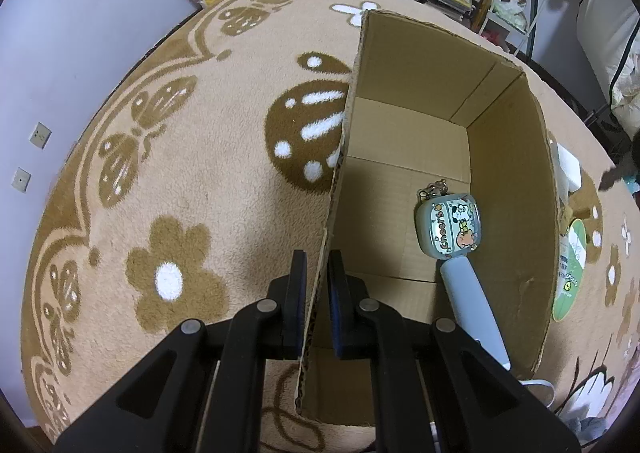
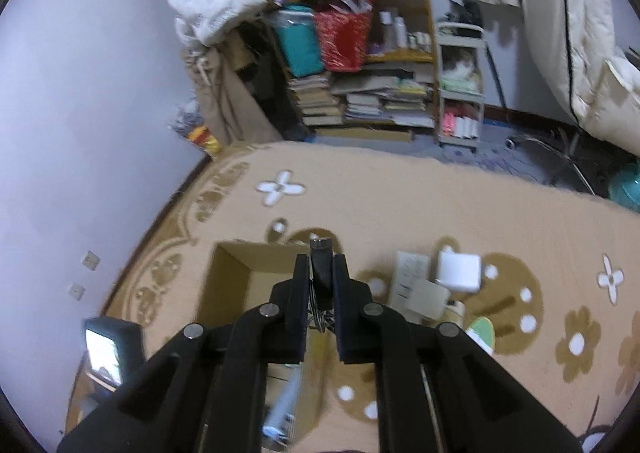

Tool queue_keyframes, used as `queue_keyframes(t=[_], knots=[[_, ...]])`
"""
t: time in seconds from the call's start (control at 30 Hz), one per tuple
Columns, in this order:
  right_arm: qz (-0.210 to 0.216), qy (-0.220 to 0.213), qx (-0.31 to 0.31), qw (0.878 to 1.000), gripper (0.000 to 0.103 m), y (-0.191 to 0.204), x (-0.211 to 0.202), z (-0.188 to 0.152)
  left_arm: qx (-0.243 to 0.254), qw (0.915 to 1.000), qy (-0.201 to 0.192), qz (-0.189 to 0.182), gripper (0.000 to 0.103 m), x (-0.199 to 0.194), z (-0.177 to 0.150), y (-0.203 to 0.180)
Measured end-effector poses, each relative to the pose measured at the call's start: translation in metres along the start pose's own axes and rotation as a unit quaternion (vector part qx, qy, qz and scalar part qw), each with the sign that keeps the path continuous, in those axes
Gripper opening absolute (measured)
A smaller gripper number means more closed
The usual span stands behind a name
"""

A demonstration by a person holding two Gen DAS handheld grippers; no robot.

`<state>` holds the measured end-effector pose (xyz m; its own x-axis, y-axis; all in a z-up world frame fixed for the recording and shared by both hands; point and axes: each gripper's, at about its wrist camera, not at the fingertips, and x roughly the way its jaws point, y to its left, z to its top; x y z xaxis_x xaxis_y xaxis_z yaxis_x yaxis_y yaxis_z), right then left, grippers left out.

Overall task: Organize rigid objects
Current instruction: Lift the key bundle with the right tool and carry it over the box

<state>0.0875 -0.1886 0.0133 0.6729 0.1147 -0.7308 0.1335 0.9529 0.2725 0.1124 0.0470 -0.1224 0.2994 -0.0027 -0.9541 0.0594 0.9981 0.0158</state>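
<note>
Clamping the left wall of the cardboard box point(image 1: 420, 133), the left gripper point(image 1: 317, 265) has its fingers pinched tight on the cardboard edge, low in the middle of the left wrist view. The box sits open on a tan rug point(image 1: 200, 181) with brown flowers. Down inside it, toward the right of that frame, lies a handheld fan point(image 1: 450, 229) with a cartoon sticker face and a pale blue handle.

In the right wrist view the right gripper point(image 2: 321, 273) is up above the rug, fingers squeezed on a small dark cylinder thing point(image 2: 321, 265) with some wire loops hanging under it; honestly can't make out what it is. To the right of it, a white cube charger point(image 2: 459, 271) and a couple of small boxes point(image 2: 412, 277) lie on the rug, with a green-and-white disc point(image 2: 482, 331) just below them.
</note>
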Motion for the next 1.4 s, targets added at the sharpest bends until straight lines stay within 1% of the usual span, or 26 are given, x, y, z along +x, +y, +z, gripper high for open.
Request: queue_keyframes(t=[0.17,0.3,0.43,0.63,0.8,0.93,1.1,1.27,1.4], knots=[[0.042,-0.006,0.002,0.999,0.012,0.025,0.003,0.012,0.001,1.0,-0.001,0.002,0.009,0.0,0.0,-0.001],[0.051,-0.003,-0.016,0.999,0.012,0.047,0.015,0.014,-0.006,1.0,0.0,-0.006,0.009,-0.001,0.001,0.0],[0.065,0.012,-0.017,0.998,0.012,0.058,0.033,0.011,-0.002,1.0,-0.002,-0.003,0.009,-0.001,0.0,-0.001],[0.048,0.052,-0.066,0.995,0.012,0.076,0.071,-0.006,-0.005,1.0,0.0,-0.004,0.009,-0.001,0.0,0.0],[0.026,0.071,-0.105,0.992,0.012,0.085,0.1,-0.026,-0.005,1.0,0.0,-0.005,0.009,-0.001,-0.001,0.0],[0.005,0.084,-0.108,0.991,0.012,0.081,0.119,-0.038,-0.006,1.0,0.0,-0.006,0.009,-0.001,-0.001,-0.001],[-0.002,0.1,-0.098,0.99,0.012,0.07,0.133,-0.046,-0.007,0.9999,0.0,-0.008,0.01,-0.001,0.0,0.0],[-0.015,0.104,-0.098,0.99,0.012,0.063,0.132,-0.052,-0.004,1.0,-0.001,-0.006,0.009,0.0,-0.001,0.0],[-0.011,0.098,-0.089,0.991,0.013,0.06,0.128,-0.05,-0.008,0.9999,0.0,-0.011,0.01,0.0,-0.001,0.001]])
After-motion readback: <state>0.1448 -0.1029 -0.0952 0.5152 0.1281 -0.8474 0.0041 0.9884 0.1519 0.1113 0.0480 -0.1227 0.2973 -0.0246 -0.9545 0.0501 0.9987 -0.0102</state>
